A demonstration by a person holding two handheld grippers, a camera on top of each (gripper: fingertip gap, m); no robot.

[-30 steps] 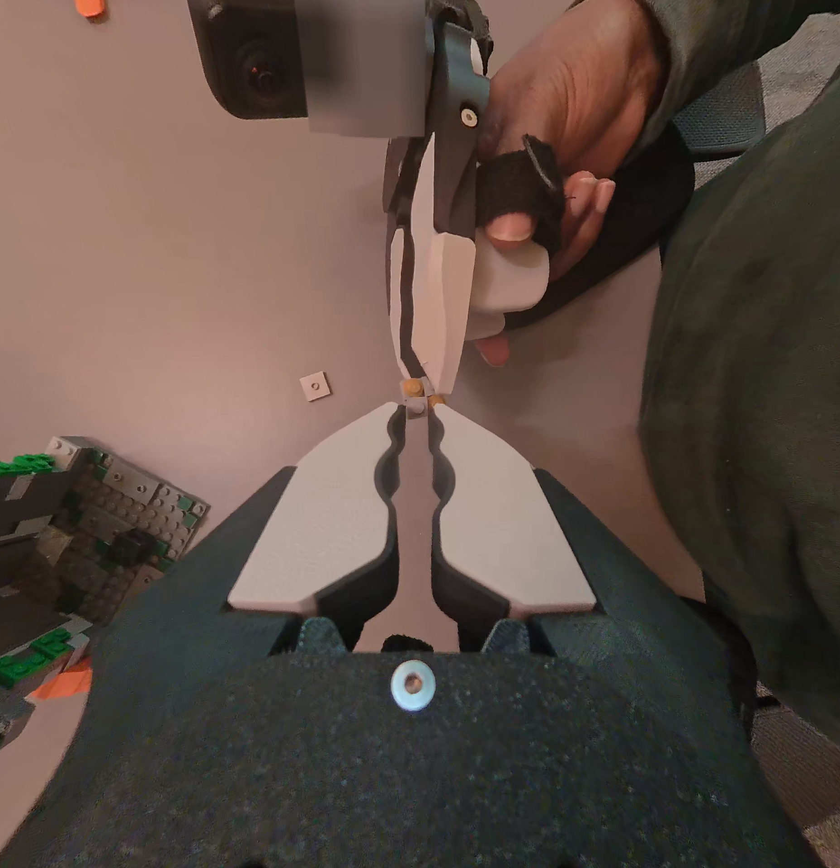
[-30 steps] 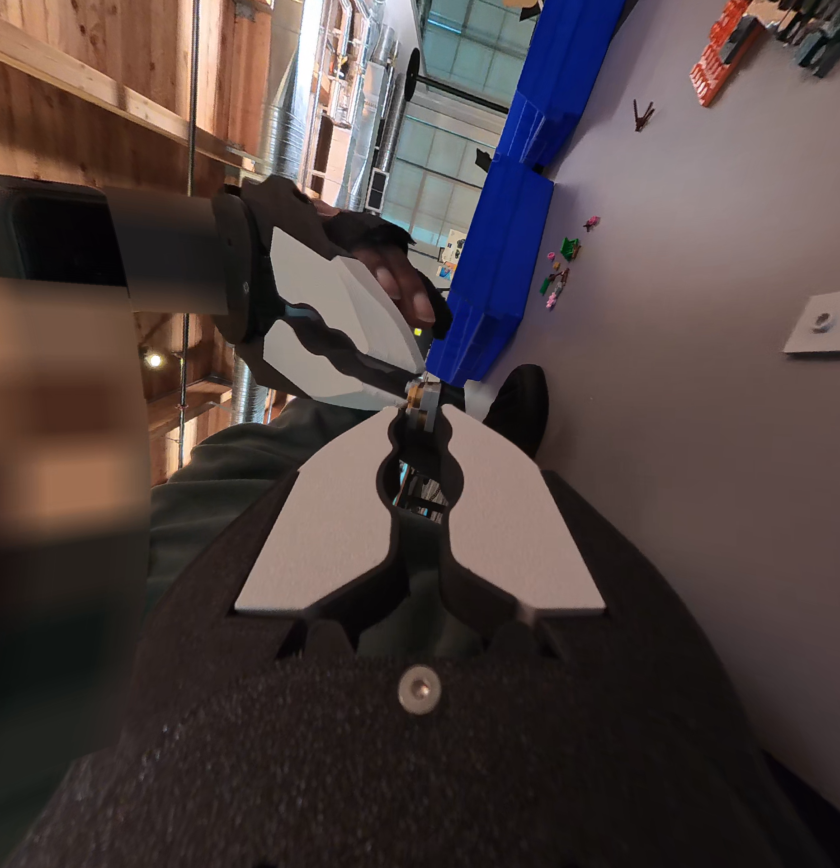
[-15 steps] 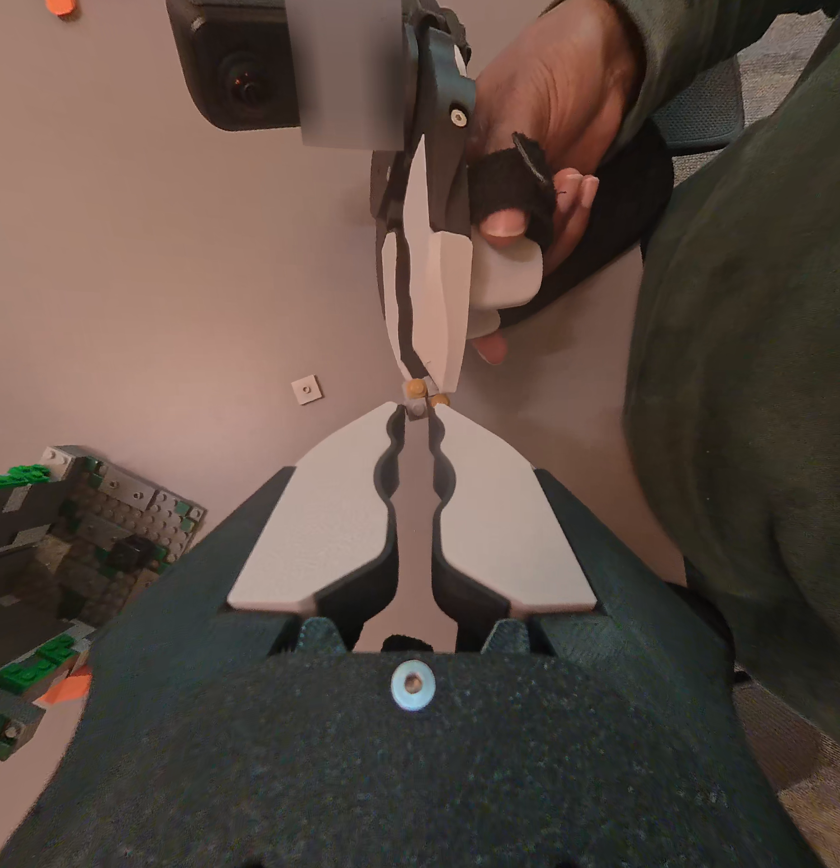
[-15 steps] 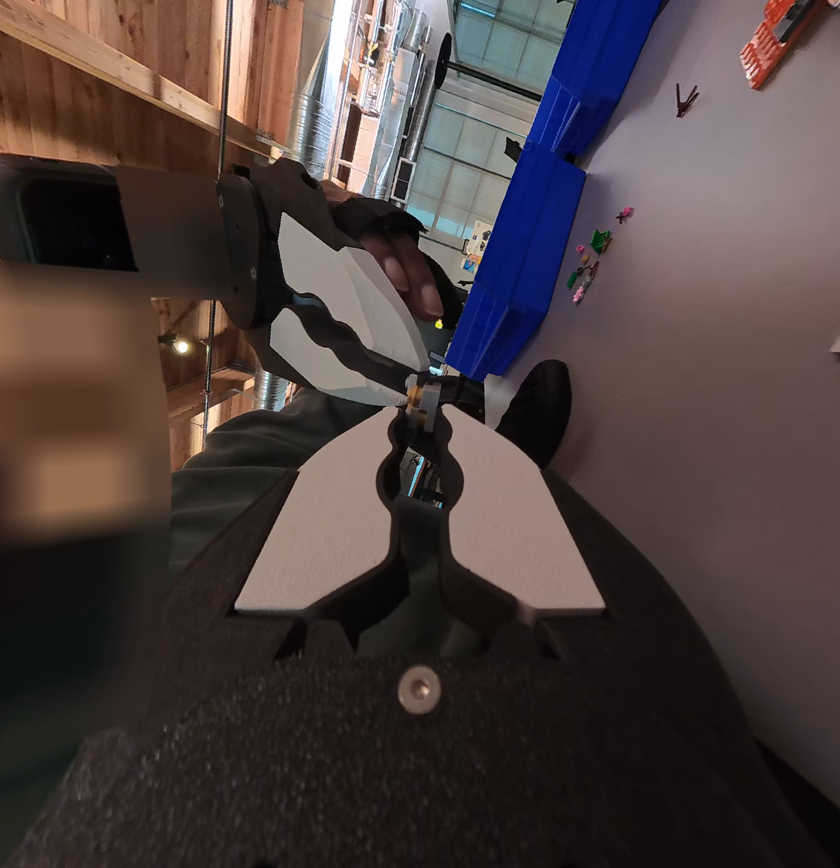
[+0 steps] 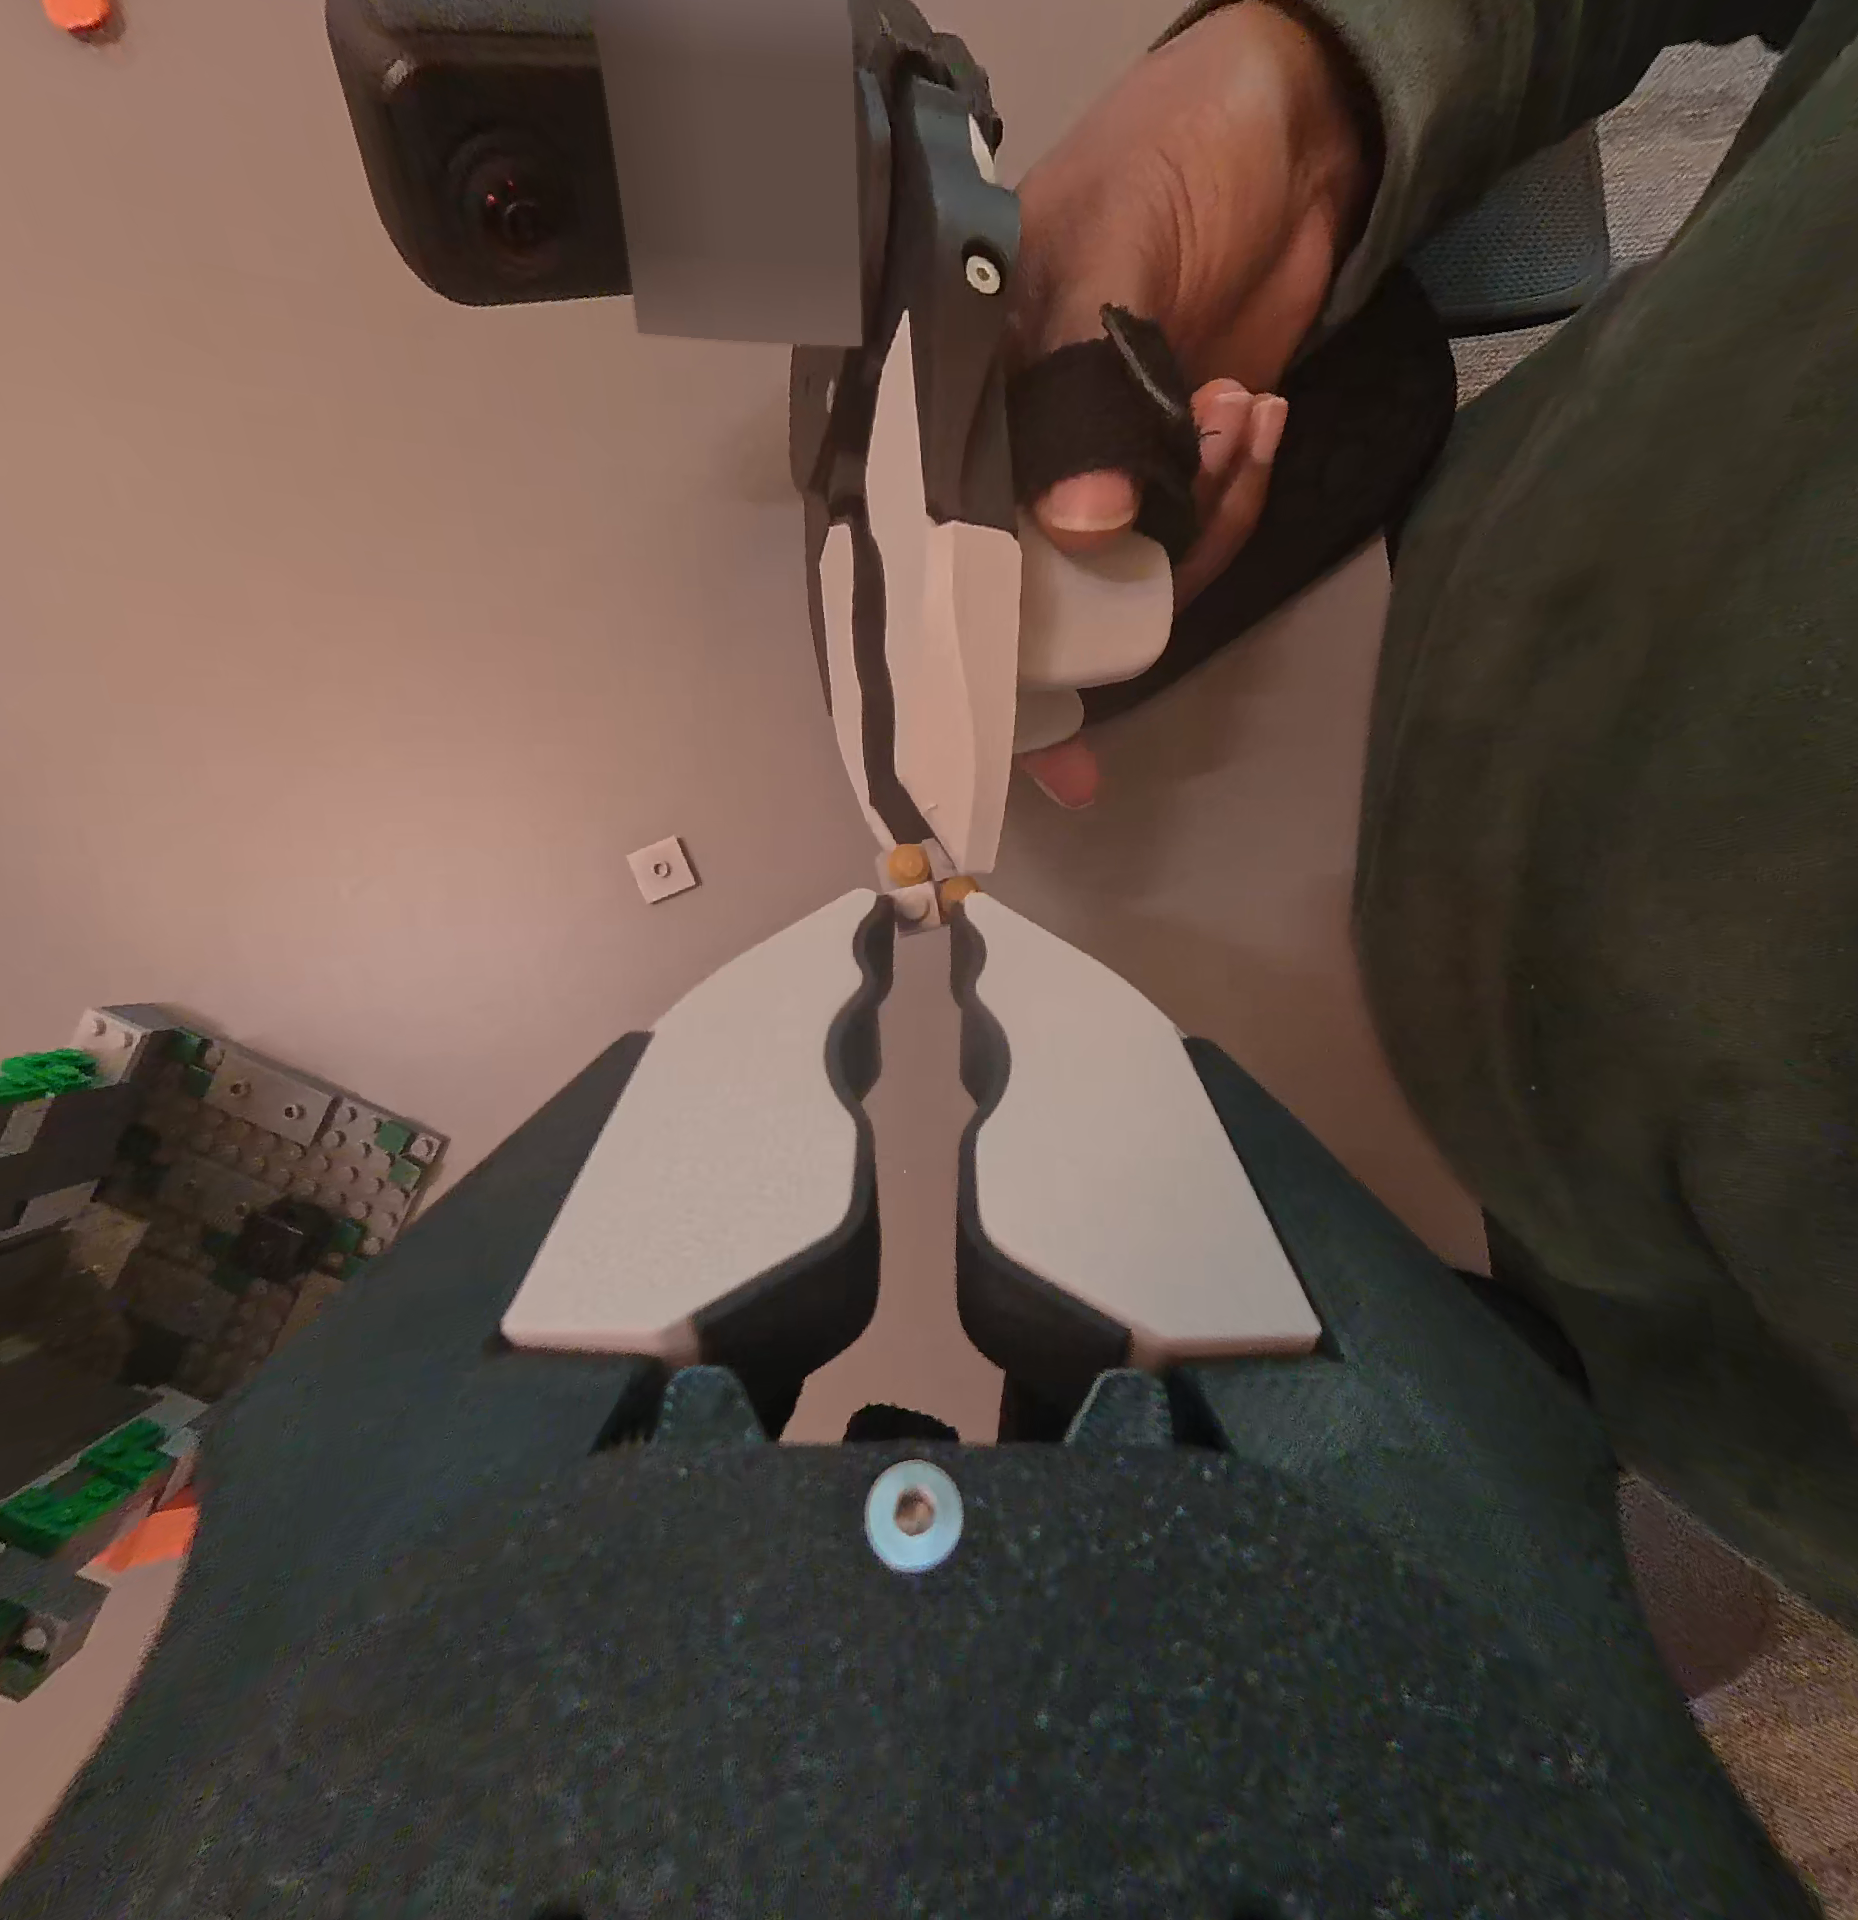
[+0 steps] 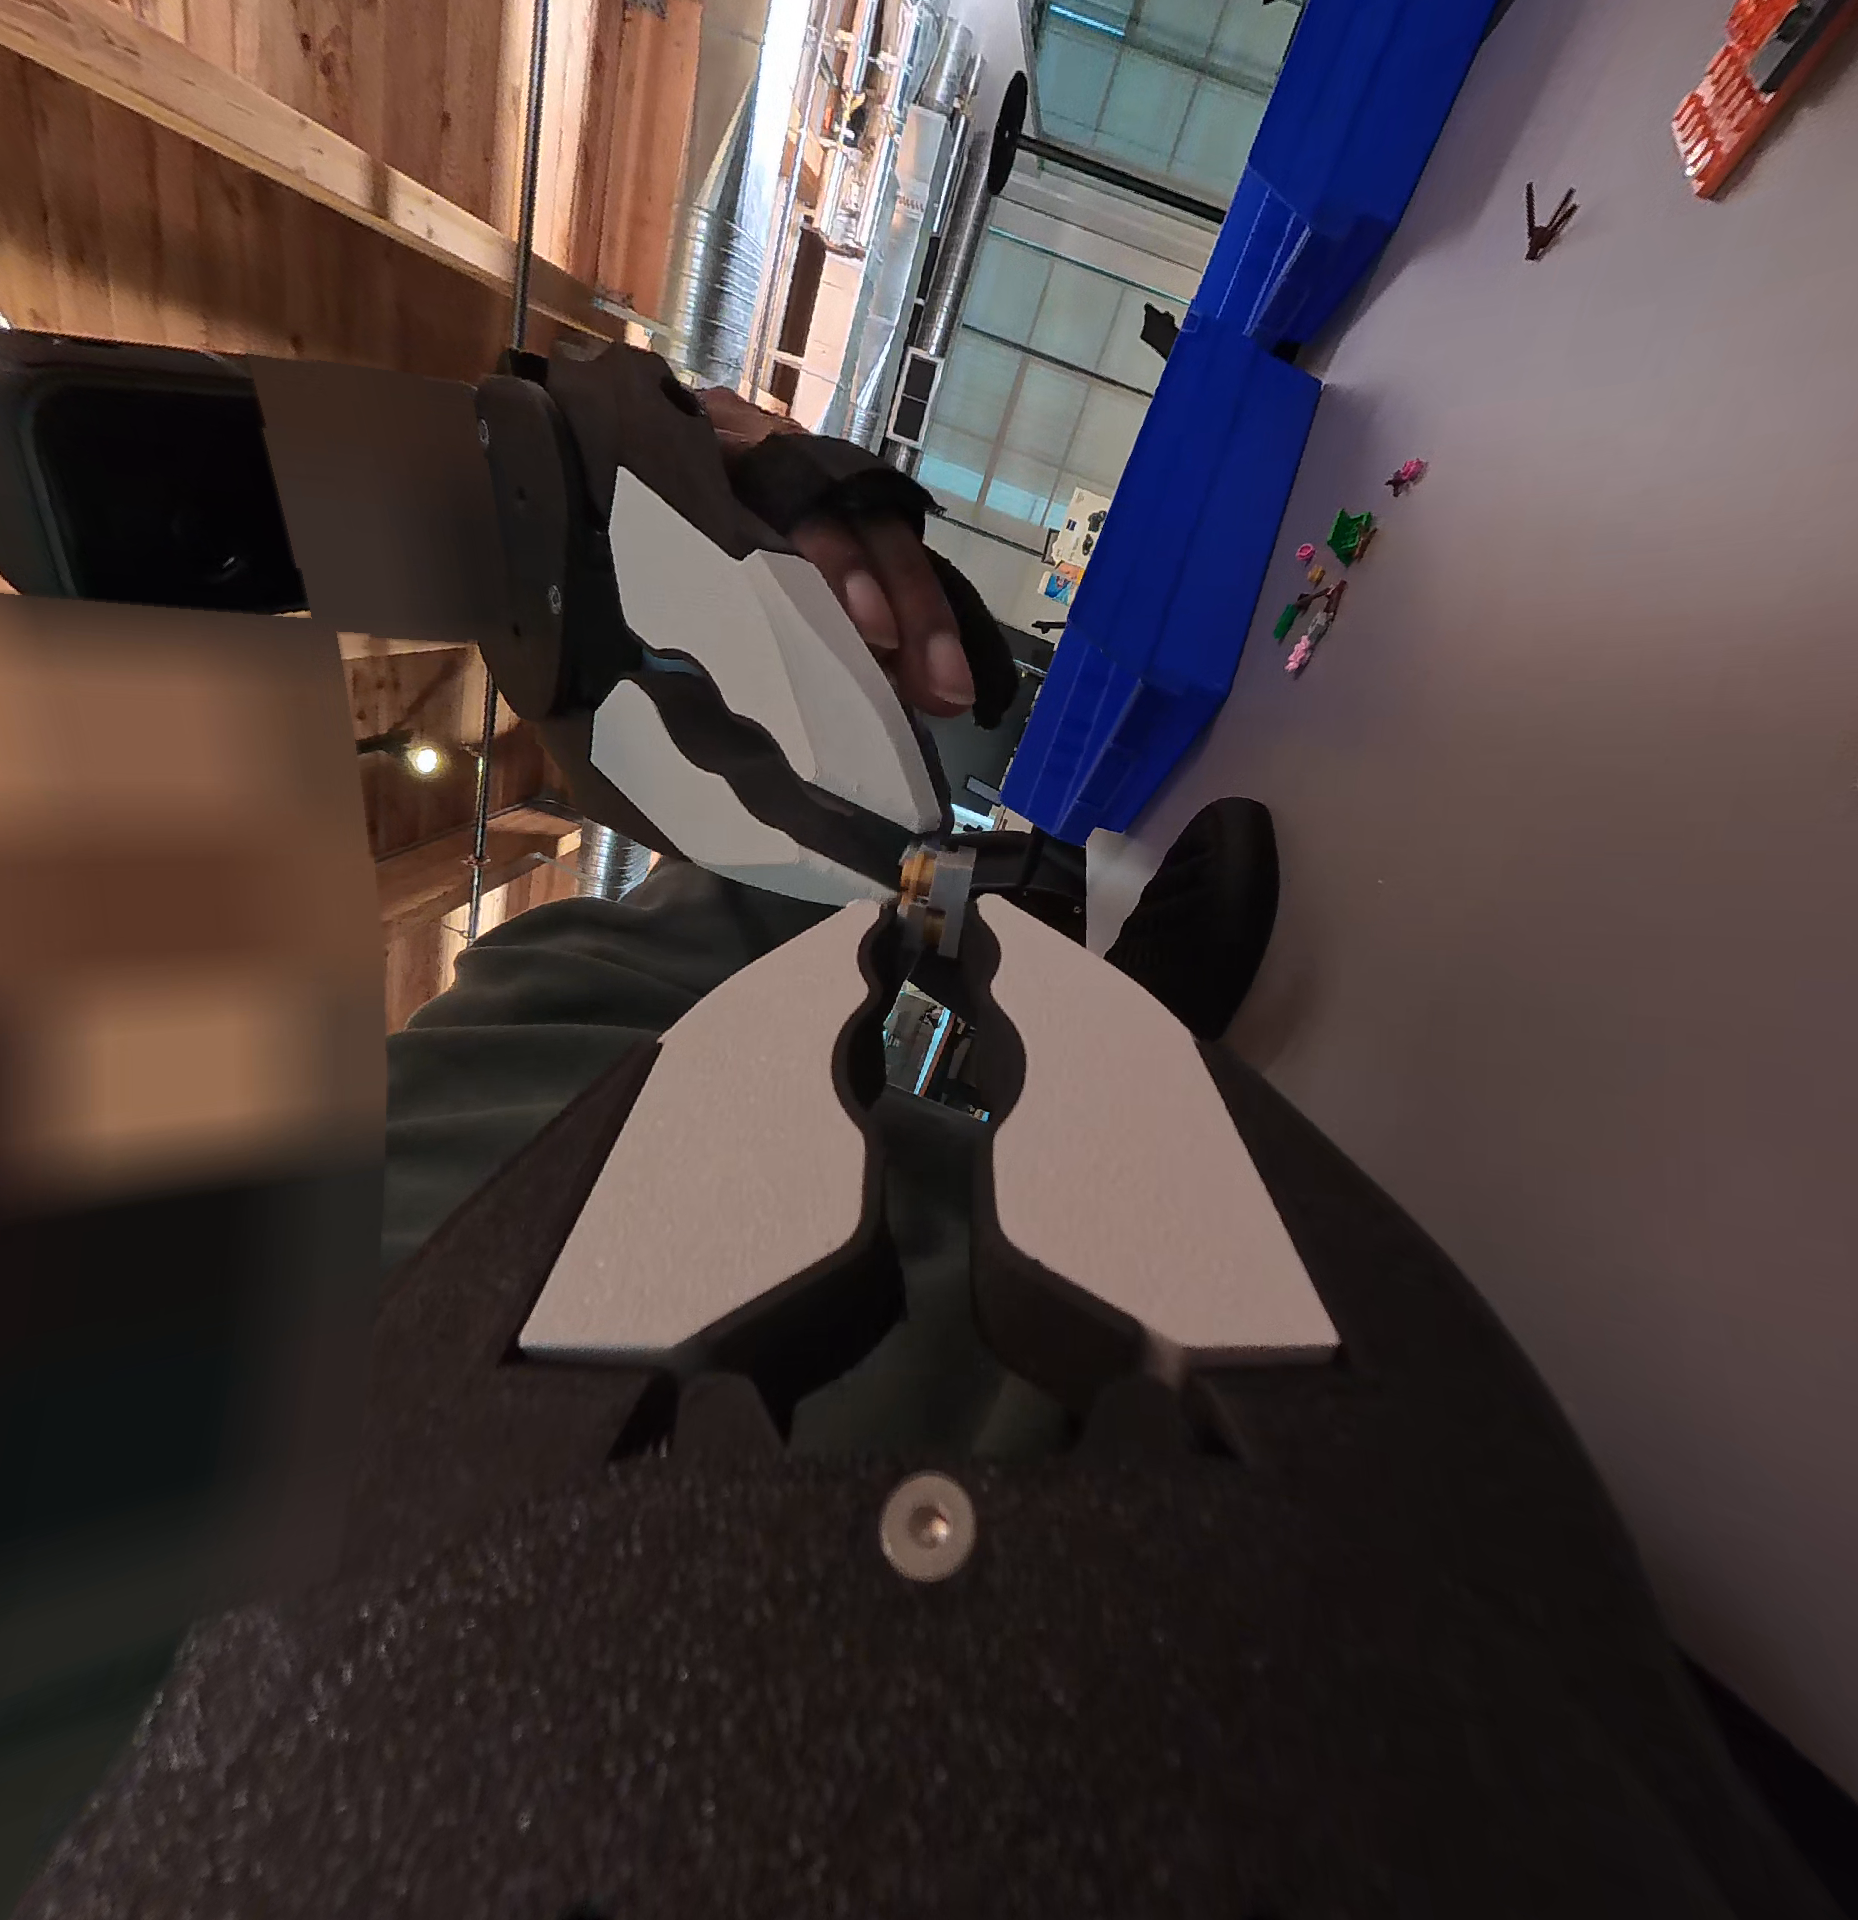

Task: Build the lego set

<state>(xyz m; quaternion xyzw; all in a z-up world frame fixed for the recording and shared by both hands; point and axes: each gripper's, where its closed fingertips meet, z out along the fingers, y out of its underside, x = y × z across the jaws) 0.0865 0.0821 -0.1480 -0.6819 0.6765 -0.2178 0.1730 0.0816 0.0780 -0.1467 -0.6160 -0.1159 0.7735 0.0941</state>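
A small grey lego piece with tan round studs is held in the air above the table between both grippers. My left gripper is shut on its lower end. My right gripper comes down from above, tip to tip with the left, and is shut on the same piece. In the right wrist view the piece sits between my right gripper's tips, and the left gripper reaches in from the left onto its tan stud.
A partly built grey and green lego model stands at the lower left. A small grey square tile lies on the table. Blue bins, several loose pink and green bits and an orange build lie farther off. A person's green sleeve is at the right.
Both grippers stay pinched on the small piece. The pair has drifted slightly, so the table tile and the model have shifted a little left in the left wrist view.
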